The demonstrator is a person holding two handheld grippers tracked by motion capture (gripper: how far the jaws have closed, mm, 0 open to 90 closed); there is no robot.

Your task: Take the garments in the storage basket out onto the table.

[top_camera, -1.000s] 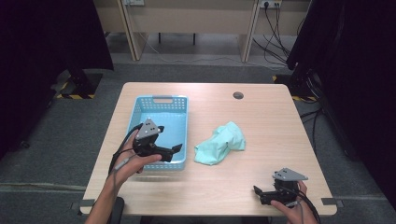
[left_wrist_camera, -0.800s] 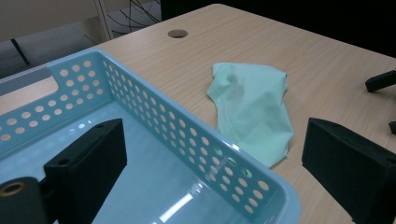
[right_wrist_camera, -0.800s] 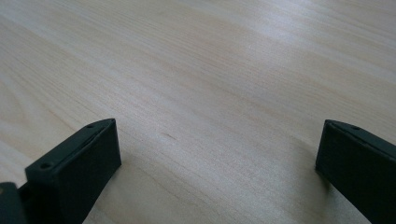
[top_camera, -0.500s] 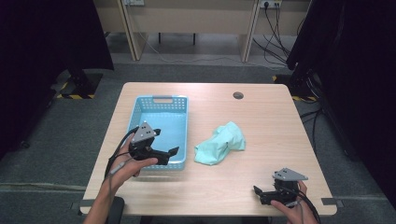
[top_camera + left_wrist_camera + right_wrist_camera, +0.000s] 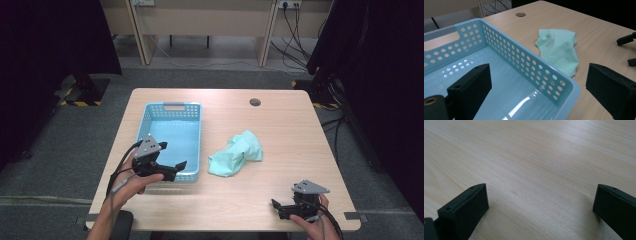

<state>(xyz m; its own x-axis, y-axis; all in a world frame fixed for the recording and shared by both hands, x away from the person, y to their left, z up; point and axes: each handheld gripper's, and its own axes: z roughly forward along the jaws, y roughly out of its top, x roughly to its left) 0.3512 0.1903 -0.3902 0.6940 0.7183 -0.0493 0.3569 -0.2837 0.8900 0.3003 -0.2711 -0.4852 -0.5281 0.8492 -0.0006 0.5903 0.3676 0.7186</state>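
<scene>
From the high view, the table (image 5: 280, 125) was pale wood with a fine grain, and a small round dark hole (image 5: 255, 102) sat near its far edge. A light blue plastic basket (image 5: 192, 145) stood on the left part — a box shape with rows of little round holes in its walls and nothing inside. A soft, crumpled, mint green cloth (image 5: 236, 153) lay on the bare wood just beside the basket. The left gripper (image 5: 170, 167) hung over the near right corner of the basket, jaws wide apart, holding nothing. The right gripper (image 5: 278, 207) rested low by the near right corner of the table, well apart from the cloth. In the left gripper view, the basket (image 5: 544, 75) had a smooth, shiny floor, and the cloth (image 5: 559, 50) lay in wrinkly folds past its wall. In the right gripper view, the blocky black jaws stood wide open over bare wood (image 5: 536, 162) — nothing between them.
</scene>
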